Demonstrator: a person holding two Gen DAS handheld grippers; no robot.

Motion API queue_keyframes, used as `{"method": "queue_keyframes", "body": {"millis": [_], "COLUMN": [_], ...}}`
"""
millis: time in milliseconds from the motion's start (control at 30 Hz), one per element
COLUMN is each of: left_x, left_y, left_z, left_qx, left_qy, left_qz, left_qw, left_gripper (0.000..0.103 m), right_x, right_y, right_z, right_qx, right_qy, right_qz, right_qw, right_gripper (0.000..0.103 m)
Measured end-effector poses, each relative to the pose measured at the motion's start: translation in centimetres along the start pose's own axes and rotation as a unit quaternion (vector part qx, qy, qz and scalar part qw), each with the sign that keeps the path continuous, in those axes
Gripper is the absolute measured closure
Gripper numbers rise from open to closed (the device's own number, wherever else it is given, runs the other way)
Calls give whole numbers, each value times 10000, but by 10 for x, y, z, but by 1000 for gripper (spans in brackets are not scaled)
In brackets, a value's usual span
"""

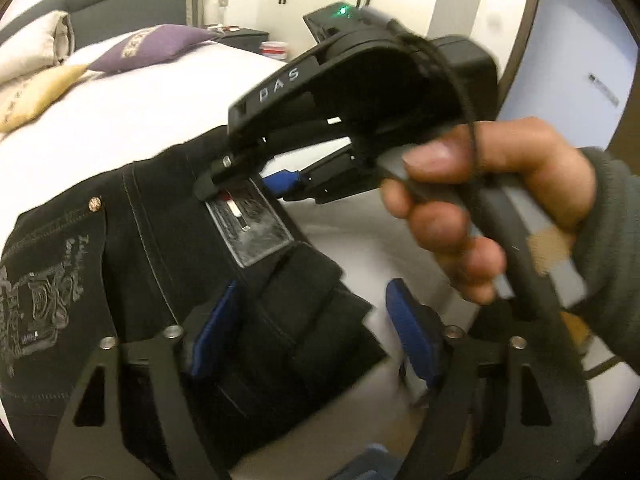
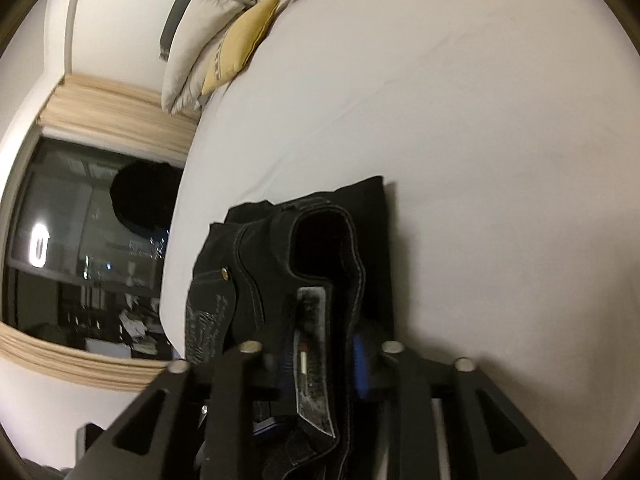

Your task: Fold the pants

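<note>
pants (image 1: 168,240): black, folded, on white bed (image 1: 120,120)
left gripper (image 1: 312,340): spread wide, waistband edge between pads, no pinch
right gripper (image 2: 320,364): pinching waistband by label patch (image 2: 314,360)
pillows (image 2: 224,36): far end of bed

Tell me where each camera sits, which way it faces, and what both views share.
Left wrist: sits on the left tongs, open above the black pants on the bed; shows the right hand holding the right tongs.
Right wrist: sits on the right tongs, shut on the pants' waistband, facing along the bed toward the pillows and a window.
Shared: pants, waistband patch, bed, pillows.
</note>
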State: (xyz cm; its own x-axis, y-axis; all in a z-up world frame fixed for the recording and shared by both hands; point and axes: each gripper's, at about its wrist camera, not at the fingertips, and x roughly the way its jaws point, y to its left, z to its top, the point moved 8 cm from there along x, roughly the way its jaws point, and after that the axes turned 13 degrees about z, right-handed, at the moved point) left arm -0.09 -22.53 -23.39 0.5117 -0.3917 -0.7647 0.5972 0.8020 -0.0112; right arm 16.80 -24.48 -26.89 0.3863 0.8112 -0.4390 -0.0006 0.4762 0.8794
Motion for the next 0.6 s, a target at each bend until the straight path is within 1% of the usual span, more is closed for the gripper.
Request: {"method": "queue_keyframes", "body": {"millis": [67,100,133,167,200,233,267,300,333,367,400,433,467,500,533,567,600], "left_x": [-12,-24,-35,-53,-61,-69,-77,-77,-77,-71,-67,-64,-58,-45,-37,-30,-22], "left_y": [6,13,20,35,42,55,70,88,101,123,138,157,167,176,179,187,192], "left_z": [1,3,6,8,9,10,15,15,14,12,8,7,4,1,-3,-3,-10], "left_qx": [-216,-367,-457,-520,-521,-533,-580,-669,-746,-888,-1011,-1142,-1208,-1170,-1138,-1125,-1094], "left_qy": [29,-12,-94,-270,-336,-399,-419,-378,-344,-267,-204,-146,-64,79,205,382,545], "left_qz": [-147,-193,-215,-158,-72,103,273,427,543,745,857,922,985,1129,1222,1265,1337], "left_qw": [9997,9991,9987,9982,9981,9977,9971,9961,9951,9929,9910,9891,9878,9867,9857,9848,9834], "left_gripper": [28,28,28,28,28,28,28,28,28,28,28,28,28,28,28,28,28], "right_x": [-12,-22,-34,-47,-58,-65,-70,-72,-68,-59,-47,-37,-22,-4,7,18,26], "right_y": [3,5,5,7,13,21,33,48,65,82,95,101,104,98,90,73,43], "right_z": [3,6,11,15,19,21,23,24,23,21,18,15,11,6,4,3,2], "right_qx": [61,51,49,61,48,6,-77,-185,-296,-403,-485,-527,-547,-479,-376,-219,51], "right_qy": [-135,-280,-454,-617,-744,-832,-903,-927,-883,-770,-625,-504,-356,-164,-74,-6,0], "right_qz": [-73,-166,-276,-291,-197,-88,66,292,571,837,1020,1097,1120,1079,1013,850,455], "right_qw": [9999,9995,9986,9977,9970,9965,9959,9951,9940,9927,9916,9913,9916,9929,9941,9961,9990], "right_gripper": [59,49,45,45,45,45,45,45,45,45,45,44,44,44,44,44,49]}}
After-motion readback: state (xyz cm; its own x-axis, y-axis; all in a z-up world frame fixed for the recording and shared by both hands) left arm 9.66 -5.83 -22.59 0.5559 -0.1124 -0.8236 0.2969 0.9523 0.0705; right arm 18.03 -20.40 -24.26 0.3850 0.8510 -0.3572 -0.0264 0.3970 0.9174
